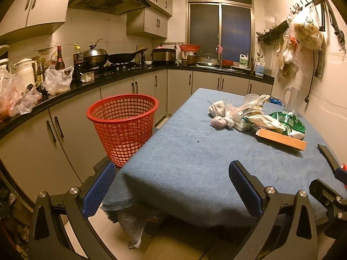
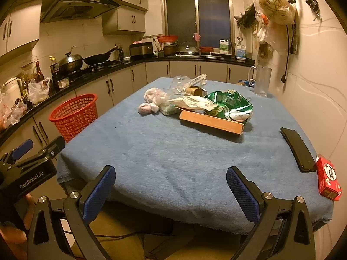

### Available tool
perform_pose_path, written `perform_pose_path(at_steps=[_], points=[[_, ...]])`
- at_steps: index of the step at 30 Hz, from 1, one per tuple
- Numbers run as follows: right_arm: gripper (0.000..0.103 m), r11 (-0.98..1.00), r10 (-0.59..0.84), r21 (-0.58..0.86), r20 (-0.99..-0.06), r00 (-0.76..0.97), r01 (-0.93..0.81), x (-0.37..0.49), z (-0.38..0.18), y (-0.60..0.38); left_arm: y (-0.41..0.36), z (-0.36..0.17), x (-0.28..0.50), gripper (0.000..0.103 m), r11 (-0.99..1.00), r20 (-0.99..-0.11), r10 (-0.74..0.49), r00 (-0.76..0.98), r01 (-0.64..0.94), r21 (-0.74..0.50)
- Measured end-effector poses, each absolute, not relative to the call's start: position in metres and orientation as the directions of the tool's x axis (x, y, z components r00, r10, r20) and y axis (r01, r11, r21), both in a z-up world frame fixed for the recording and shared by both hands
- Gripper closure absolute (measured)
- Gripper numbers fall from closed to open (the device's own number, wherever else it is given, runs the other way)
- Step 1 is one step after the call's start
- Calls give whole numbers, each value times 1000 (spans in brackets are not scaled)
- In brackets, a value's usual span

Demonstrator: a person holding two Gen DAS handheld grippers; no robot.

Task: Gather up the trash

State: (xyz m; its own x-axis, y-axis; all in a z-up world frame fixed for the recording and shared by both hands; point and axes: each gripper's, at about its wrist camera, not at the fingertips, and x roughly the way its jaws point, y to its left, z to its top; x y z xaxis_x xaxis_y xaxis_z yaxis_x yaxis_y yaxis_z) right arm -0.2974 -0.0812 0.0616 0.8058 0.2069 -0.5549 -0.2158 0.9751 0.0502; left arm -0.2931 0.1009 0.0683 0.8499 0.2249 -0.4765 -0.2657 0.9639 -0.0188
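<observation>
where readable, "genrobot.ai" on left gripper [image 2: 26, 149]

Two handheld grippers share one build: black angular plastic arms with triangular cut-outs, each joint pinned by a round silver screw. The left gripper [image 1: 172, 186] carries fingers [image 1: 245, 189] faced with blue, finely cross-hatched pads; the right gripper [image 2: 171, 191] wears matching blue pads [image 2: 243, 192]. Seen from the right wrist camera, the left unit's black housing bears white "GenRobot.AI" lettering, and bare skin of the person's left hand [image 2: 21, 223] shows below it.
</observation>
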Motion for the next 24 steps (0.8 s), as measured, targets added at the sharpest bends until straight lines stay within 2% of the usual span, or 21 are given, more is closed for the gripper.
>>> perform_pose_path(at_steps=[5, 12, 16, 20, 22, 24], points=[[0, 982, 177, 47, -586, 791, -185, -279, 54, -91, 93, 67, -269, 0, 974, -516, 186, 836, -225, -15], [0, 983, 166, 43, -640, 750, -181, -239, 43, -102, 78, 52, -210, 0, 994, -634, 84, 769, -110, -1], [0, 960, 261, 116, -696, 669, -254, -207, 40, -115, 68, 44, -171, 0, 1000, -702, -3, 712, -16, -21], [0, 938, 305, 118, -729, 613, -327, -174, 42, -134, 66, 38, -135, 0, 998, -750, -64, 659, 41, -49], [6, 924, 329, 125, -740, 586, -361, -160, 44, -141, 65, 37, -119, 1, 995, -763, -96, 639, 72, -65], [10, 901, 378, 165, -751, 541, -401, -142, 45, -149, 66, 37, -108, 10, 994, -769, -110, 629, 88, -70]])
